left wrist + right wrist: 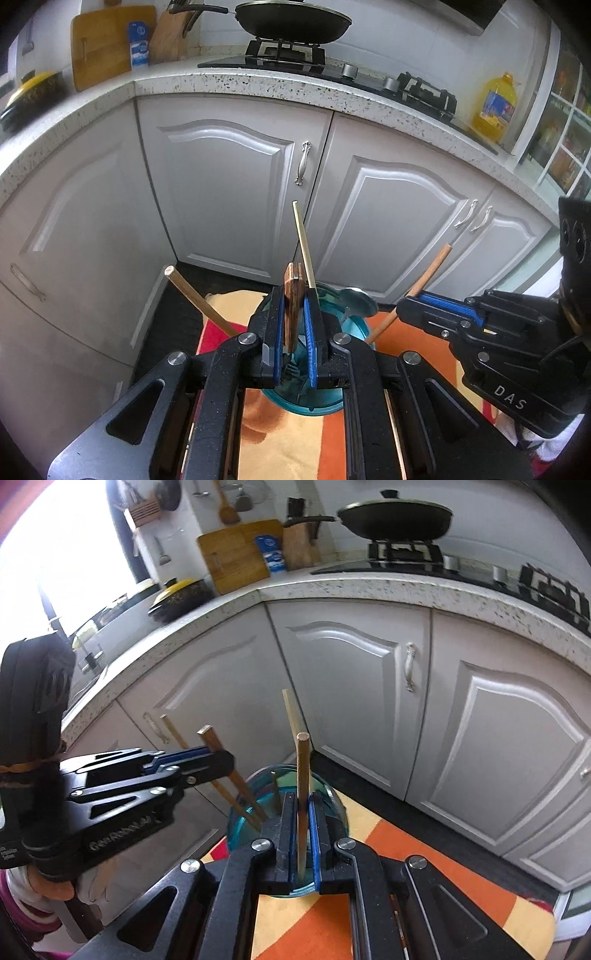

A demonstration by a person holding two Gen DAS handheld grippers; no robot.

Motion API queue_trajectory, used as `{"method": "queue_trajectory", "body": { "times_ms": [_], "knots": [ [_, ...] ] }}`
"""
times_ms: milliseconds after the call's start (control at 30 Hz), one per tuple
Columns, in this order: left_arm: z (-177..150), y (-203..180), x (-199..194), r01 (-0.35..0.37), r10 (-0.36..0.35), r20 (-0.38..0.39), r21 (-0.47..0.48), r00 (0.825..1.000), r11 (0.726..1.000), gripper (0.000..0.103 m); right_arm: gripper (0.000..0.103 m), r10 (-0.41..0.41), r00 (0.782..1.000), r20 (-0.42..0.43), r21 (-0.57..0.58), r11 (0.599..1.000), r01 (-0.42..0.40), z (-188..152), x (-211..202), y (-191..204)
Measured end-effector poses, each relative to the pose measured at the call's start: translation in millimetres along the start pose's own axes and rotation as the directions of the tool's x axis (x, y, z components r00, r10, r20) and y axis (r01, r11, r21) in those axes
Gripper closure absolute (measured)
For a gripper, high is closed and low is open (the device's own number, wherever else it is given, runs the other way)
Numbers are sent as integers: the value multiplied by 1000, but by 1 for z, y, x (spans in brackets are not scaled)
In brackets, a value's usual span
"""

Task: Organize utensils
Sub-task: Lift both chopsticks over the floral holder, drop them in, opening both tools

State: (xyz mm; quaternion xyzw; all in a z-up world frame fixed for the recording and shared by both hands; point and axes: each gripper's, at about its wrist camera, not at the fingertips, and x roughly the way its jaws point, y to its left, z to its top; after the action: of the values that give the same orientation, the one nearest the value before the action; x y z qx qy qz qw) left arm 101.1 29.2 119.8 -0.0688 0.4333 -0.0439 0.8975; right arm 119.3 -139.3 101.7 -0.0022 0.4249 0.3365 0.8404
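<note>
Left tool [294, 321] clamps a flat dark wooden utensil [293, 295] upright over the teal glass container [354, 326]. Right tool [302, 819], at 3 o'clock of the left, grips a round wooden chopstick [302, 775] above the same container, which stands on an orange-and-yellow cloth [424, 853] with a pale chopstick [303, 245] and spoon [360, 301] inside.
</note>
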Motion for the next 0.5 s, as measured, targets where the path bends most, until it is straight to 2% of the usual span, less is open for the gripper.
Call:
{"method": "queue_trajectory", "body": {
  "times_ms": [67,133,167,200,300,400,500],
  "knots": [
    [0,2,-1,4,-4,-5,-13,1000,1000,93,93,-13,1000,0,2,1000,13,-2,-3,-2],
    [1,3,-3,10,-11,-8,-26,1000,1000,91,77,-13,1000,-1,14,1000,13,-4,-5,-4],
    [0,3,-5,15,-15,-8,-33,1000,999,87,76,-10,1000,-1,21,1000,10,-6,-6,-4],
    [0,3,-6,20,-21,-8,-39,1000,999,80,76,-9,1000,-4,24,1000,9,-8,-7,-5],
    [-1,1,-13,31,-31,-1,-38,1000,999,65,76,-24,1000,-11,22,999,24,-13,-10,-5],
    [-4,-1,-22,32,-32,11,-34,999,999,58,75,-27,1000,-15,24,999,27,-20,-16,-5],
    [-8,-4,-31,29,-29,20,-29,999,999,57,75,-28,1000,-11,28,999,28,-27,-23,-3]
  ]
}}
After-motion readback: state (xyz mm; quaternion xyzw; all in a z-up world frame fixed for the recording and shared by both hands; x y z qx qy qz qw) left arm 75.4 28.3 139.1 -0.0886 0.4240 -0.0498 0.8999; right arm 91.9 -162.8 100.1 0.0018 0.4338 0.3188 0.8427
